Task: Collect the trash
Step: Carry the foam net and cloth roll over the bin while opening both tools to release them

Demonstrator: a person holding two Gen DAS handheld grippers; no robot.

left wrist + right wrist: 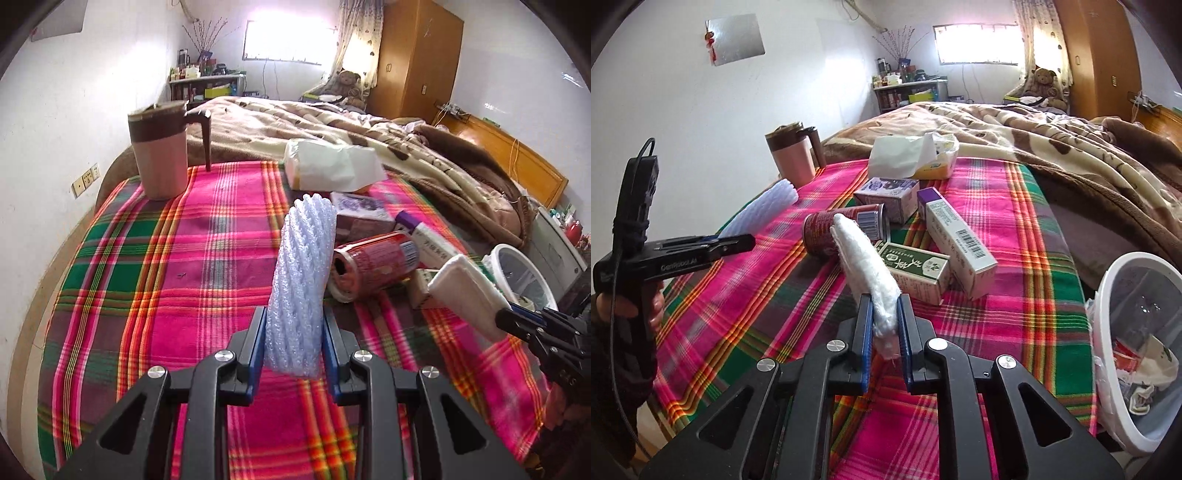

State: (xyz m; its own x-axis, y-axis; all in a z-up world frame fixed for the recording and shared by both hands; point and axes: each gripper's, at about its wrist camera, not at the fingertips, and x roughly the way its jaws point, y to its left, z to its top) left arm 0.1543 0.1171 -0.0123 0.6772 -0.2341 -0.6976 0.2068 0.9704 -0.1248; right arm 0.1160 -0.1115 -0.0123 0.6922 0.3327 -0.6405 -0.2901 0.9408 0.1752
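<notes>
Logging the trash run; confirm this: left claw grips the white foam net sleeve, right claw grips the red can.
Not the red can: it lies on the plaid cloth. The right claw grips a white pad, as the right wrist view shows. The left claw does grip the foam net sleeve.

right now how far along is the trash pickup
Done: the bin already holds some crumpled wrappers. In hand: the left gripper is shut on the foam net sleeve, the right gripper on a white pad. Left on the plaid cloth: the red can and three small boxes.
</notes>
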